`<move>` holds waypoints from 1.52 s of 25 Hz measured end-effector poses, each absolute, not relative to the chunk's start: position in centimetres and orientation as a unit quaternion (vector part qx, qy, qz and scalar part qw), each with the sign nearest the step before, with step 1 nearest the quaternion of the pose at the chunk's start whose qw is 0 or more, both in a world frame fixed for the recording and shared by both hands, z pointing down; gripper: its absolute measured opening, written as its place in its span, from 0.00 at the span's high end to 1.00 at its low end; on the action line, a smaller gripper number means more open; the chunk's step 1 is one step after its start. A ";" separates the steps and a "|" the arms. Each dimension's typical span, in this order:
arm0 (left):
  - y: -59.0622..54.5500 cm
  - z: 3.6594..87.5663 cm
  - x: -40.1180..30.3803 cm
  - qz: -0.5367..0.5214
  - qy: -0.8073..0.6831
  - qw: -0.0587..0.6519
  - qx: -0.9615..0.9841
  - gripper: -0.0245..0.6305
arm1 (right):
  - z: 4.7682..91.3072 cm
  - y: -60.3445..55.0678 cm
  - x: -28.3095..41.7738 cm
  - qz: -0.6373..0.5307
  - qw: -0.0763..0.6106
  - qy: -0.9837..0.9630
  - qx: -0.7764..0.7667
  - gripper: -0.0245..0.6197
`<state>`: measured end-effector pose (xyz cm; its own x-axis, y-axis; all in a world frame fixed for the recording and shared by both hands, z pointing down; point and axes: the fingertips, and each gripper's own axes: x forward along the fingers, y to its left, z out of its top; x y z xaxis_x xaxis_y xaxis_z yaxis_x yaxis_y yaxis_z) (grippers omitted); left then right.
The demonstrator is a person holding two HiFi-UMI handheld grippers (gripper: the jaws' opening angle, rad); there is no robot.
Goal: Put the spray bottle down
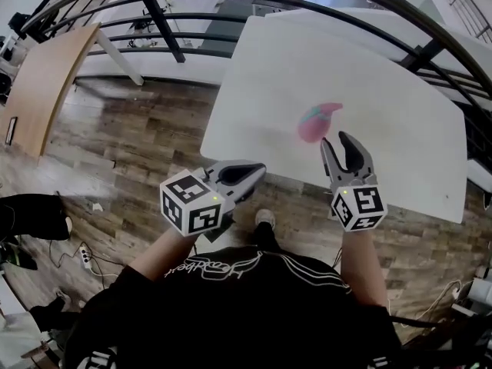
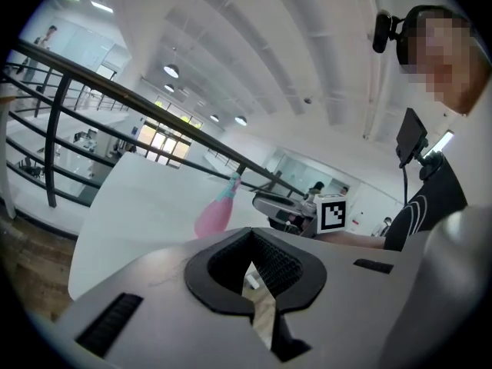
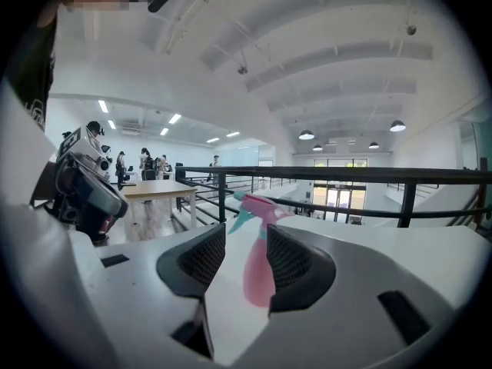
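A pink spray bottle (image 1: pixel 317 123) with a teal collar stands upright on the white table (image 1: pixel 384 68). My right gripper (image 1: pixel 337 140) is open just behind it, on the side nearer the person, and its fingertips do not touch the bottle. In the right gripper view the spray bottle (image 3: pixel 257 271) shows through the gap of the right gripper (image 3: pixel 246 254), beyond the pads. My left gripper (image 1: pixel 257 172) hangs over the table's near left corner, shut on nothing. The left gripper view has the left gripper (image 2: pixel 250 241) with tips together, and the bottle (image 2: pixel 213 214) is far ahead.
A black railing (image 1: pixel 165 29) curves round the far side of the table. A wooden tabletop (image 1: pixel 46 83) stands at the left over plank flooring. Cables and a power strip (image 1: pixel 83 257) lie on the floor at lower left. The person's shoe (image 1: pixel 265 219) is below the table's near edge.
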<state>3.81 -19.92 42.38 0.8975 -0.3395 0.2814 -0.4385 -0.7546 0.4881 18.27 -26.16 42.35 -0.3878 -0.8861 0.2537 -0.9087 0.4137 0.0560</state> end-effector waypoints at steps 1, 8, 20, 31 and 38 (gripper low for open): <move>-19.1 41.8 3.7 0.086 -0.205 0.275 0.936 0.95 | 42.0 -24.9 17.6 0.059 0.128 -0.835 0.532 0.74; -12.9 37.3 2.4 0.075 -0.180 0.223 0.955 0.95 | 37.3 -14.9 12.6 0.104 0.092 -0.869 0.476 0.79; -3.1 30.9 0.2 0.063 -0.153 0.154 0.974 0.95 | 32.2 -2.3 7.2 0.140 0.043 -0.892 0.427 0.93; -0.4 29.7 -0.6 0.060 -0.148 0.138 0.977 0.95 | 31.0 0.3 5.9 0.128 0.043 -0.894 0.428 0.93; -0.3 29.6 -0.6 0.057 -0.142 0.135 0.979 0.95 | 31.0 0.3 5.6 0.119 0.048 -0.893 0.431 0.94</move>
